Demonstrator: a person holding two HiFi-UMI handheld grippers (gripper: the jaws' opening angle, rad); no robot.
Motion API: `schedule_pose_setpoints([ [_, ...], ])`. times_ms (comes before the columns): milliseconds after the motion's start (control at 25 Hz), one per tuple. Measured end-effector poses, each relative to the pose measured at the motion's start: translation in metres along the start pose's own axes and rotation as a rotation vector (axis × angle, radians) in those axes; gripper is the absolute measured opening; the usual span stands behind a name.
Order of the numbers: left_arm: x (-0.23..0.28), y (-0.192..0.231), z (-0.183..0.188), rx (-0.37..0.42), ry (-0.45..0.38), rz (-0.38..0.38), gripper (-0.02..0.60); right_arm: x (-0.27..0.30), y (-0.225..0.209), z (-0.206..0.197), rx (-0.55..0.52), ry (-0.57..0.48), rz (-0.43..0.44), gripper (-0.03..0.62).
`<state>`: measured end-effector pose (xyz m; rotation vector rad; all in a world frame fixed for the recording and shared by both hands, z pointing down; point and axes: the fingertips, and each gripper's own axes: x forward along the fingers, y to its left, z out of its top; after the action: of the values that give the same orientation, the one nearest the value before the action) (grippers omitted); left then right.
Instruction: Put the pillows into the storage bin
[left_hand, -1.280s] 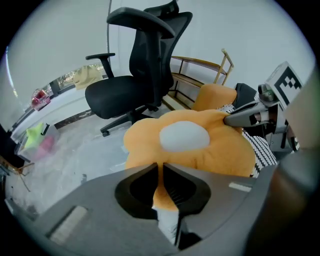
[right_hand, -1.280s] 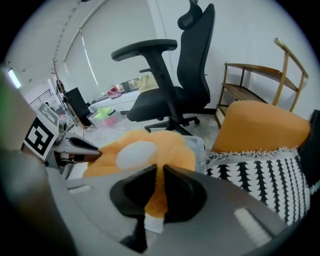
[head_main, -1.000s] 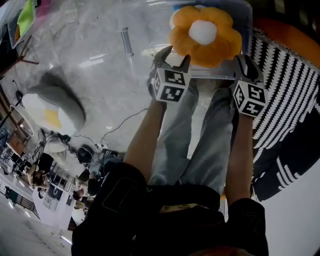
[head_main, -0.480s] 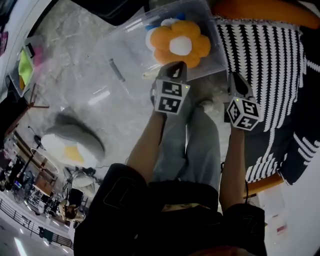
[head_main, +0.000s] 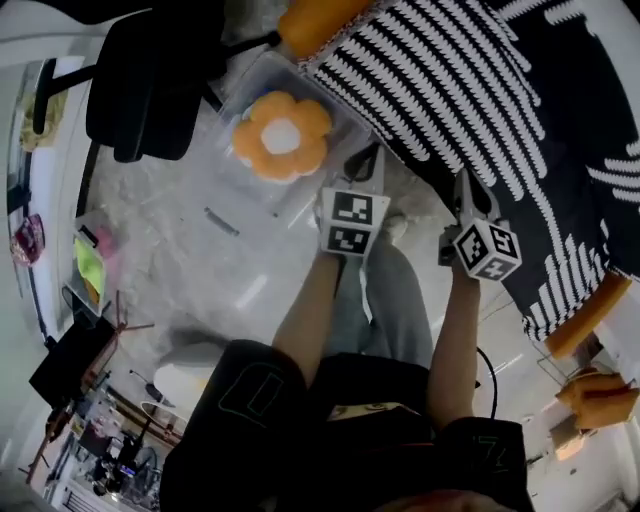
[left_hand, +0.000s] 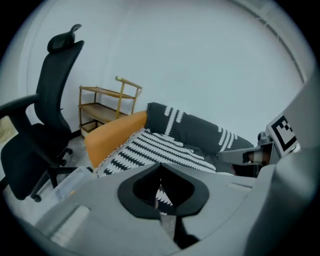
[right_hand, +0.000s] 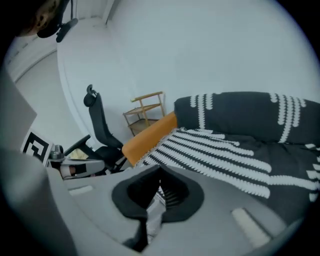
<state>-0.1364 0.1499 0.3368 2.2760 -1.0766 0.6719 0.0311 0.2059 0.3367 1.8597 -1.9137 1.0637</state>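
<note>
Head view: the orange flower pillow (head_main: 281, 137) lies inside the clear bin (head_main: 243, 92), which stands on the floor (head_main: 190, 260) beside the bed (head_main: 470, 90). Both tongs are outside the bin and apart from the pillow. The left tongs (head_main: 369, 162) are near the bin's corner, to the lower right of the pillow. The right tongs (head_main: 465, 192) are further right, over the edge of the bed's striped cover. From here the tips are small and I cannot read their state. A black chair (head_main: 150, 80) is beside the bin, and an orange bolster (head_main: 310, 20) is cut off at the top edge. A grey thing (head_main: 185, 375) on the floor is partly behind the person's shoulder and too unclear to name.

Left gripper view: the left tongs are clenched, the dark pads meeting with nothing between them. They point toward the bolster and the striped cover. Only a clear corner of the bin shows at the lower left, and the body of the tongs covers the rest. The chair and a wooden shelf (left_hand: 107, 105) stand at the wall.

Right gripper view: the right tongs (right_hand: 159, 192) have just been closing and are now clenched on nothing. The bed fills the right side. The left tongs show at the left edge, blurred.
</note>
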Motion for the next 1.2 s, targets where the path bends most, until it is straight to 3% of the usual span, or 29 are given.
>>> schedule_pose_setpoints([
  [120, 0.012, -0.047, 0.016, 0.072, -0.03, -0.036, 0.011, -0.034, -0.055, -0.001, 0.117, -0.079, -0.101, 0.003],
  [240, 0.007, -0.103, 0.055, 0.119, -0.081, -0.078, 0.011, -0.092, -0.106, 0.026, 0.216, -0.195, -0.185, 0.003],
  [440, -0.008, -0.201, 0.119, 0.194, -0.188, -0.155, 0.011, -0.193, -0.162, 0.079, 0.188, -0.365, -0.263, 0.003],
  [600, -0.027, -0.291, 0.148, 0.279, -0.245, -0.268, 0.011, -0.268, -0.2, 0.086, 0.183, -0.423, -0.358, 0.003],
  [720, -0.037, -0.336, 0.16, 0.322, -0.265, -0.333, 0.011, -0.317, -0.211, 0.096, 0.187, -0.484, -0.426, 0.003],
  [920, -0.044, -0.394, 0.18, 0.407, -0.303, -0.415, 0.011, -0.379, -0.211, 0.124, 0.088, -0.544, -0.508, 0.003],
  [1200, -0.066, -0.439, 0.226, 0.494, -0.412, -0.474, 0.011, -0.436, -0.211, 0.167, -0.022, -0.637, -0.602, 0.003],
])
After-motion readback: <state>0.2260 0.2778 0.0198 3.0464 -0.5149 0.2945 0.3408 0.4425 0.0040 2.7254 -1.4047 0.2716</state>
